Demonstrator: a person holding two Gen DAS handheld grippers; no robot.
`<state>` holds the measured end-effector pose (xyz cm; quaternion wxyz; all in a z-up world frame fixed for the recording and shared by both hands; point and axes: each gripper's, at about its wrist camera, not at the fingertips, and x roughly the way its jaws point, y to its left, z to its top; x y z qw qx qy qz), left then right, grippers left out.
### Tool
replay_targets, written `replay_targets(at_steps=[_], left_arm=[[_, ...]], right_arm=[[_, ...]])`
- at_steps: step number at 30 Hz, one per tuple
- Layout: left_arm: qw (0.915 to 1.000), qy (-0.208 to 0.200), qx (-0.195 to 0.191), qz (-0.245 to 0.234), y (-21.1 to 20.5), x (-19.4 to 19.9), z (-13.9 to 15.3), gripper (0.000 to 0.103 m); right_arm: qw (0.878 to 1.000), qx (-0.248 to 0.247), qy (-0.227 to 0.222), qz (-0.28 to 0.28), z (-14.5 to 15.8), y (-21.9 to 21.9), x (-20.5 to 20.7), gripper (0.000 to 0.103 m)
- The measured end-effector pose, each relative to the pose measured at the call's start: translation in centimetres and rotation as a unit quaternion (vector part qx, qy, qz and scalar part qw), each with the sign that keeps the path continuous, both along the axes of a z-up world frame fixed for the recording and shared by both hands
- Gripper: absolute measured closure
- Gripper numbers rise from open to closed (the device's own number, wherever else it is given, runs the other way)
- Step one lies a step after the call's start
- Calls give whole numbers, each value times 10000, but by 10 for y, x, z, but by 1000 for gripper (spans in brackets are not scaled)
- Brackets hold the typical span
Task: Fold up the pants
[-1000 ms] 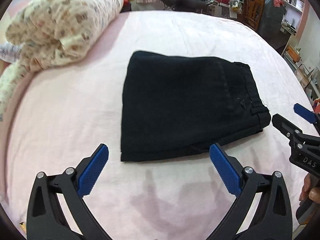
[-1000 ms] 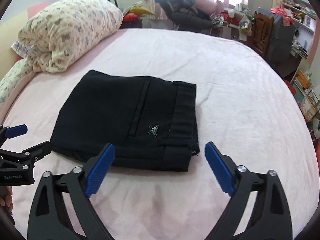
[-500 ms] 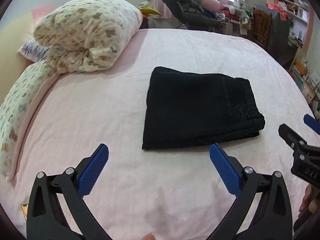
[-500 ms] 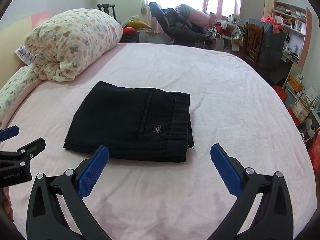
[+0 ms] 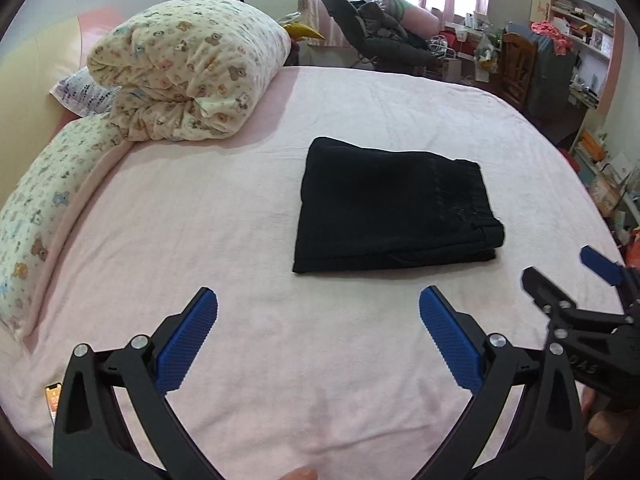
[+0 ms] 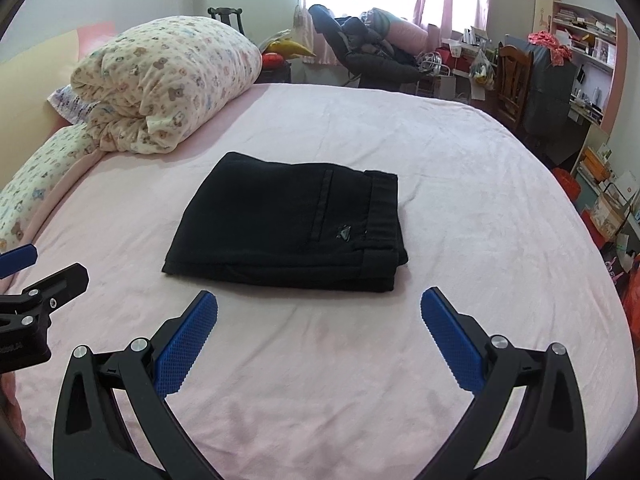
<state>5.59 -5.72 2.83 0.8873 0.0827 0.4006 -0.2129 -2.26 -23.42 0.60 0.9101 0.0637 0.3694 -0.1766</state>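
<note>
Pink bed (image 6: 460, 168), rolled quilt (image 6: 168, 84) at its head. Black pants (image 6: 288, 220) folded flat mid-bed. Left gripper (image 5: 318, 320) and right gripper (image 6: 319, 318) spread, empty, just short of them. Could snag and undo the top fold if dragged across.

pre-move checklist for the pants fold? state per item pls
1. Pants folded into a compact rectangle on the bed: ok.
2. Fold edges even: nearly; layers at the near right corner sit slightly offset.
3. Left claw open, holding nothing: ok.
4. Right claw open, holding nothing: ok.
5. Both claws clear of the pants: ok.
6. Duvet apart from the pants: ok.
</note>
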Motion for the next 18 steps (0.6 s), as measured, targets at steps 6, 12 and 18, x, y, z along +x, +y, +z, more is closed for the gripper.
replay_targets(at_steps=[6,12,18], left_arm=[[9994,-239,-10,-261,1,-15,4,2],[9988,-338,335,-140,-2,-20,1,2],[9991,-254,329,-130,-1,-21,-3,2]], right_arm=[[9999,-105,69,27,-3,11,-7,1],[9998,-104,153,-76,-8,13,-14,1],[9997,-105,201,-109,-11,16,-19,1]])
